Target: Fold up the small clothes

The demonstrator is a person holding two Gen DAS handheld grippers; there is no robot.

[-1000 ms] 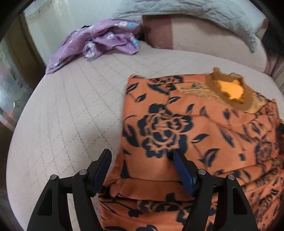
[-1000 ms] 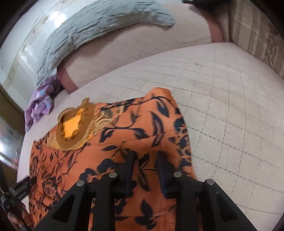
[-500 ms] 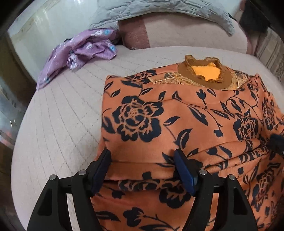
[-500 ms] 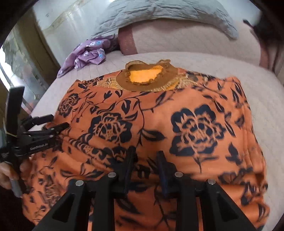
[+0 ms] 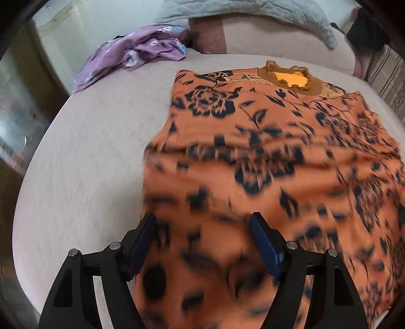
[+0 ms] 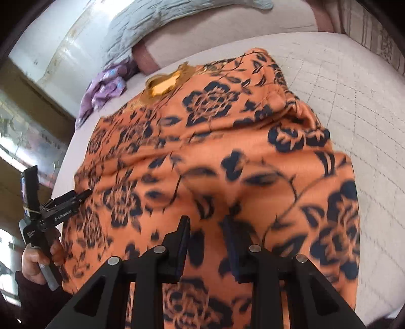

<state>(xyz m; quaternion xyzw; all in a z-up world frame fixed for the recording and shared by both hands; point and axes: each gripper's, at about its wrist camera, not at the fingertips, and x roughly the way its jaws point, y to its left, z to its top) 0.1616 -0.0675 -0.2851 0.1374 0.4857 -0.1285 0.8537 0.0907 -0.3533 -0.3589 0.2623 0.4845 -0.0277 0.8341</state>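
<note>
- Item under work: an orange top [image 5: 265, 157] with a dark flower print lies on a pale quilted bed [image 5: 83, 162], its brown collar [image 5: 291, 81] at the far end, towards the pillows.
- Condition of the top: the upper part lies fairly flat. A raised crease runs across the middle, and the near part of the cloth is lifted or bunched towards both cameras. This part is blurred, so the layering cannot be read with certainty.
- Left gripper [image 5: 202, 243]: its jaws stand wide apart over the near left edge of the top. Cloth shows between the blue pads [image 5: 263, 243], but the pads do not press on it. No grip is judged here.
- Right gripper [image 6: 206, 243]: its jaws stand close together with orange cloth filling the gap between them. It is judged clamped on the near hem of the top, though blur hides the exact contact.
- Also seen from the right wrist: the person's hand [image 6: 38, 263] holding the left gripper's handle at the far left edge of the top.
- Progress, as a judgement: one fold is under way and not laid flat. The cloth in hand is not yet set down and smoothed.
- Outstanding: a crumpled purple garment [image 5: 136, 50] lies untouched at the far left corner of the bed, near a grey blanket [image 5: 253, 12].
</note>
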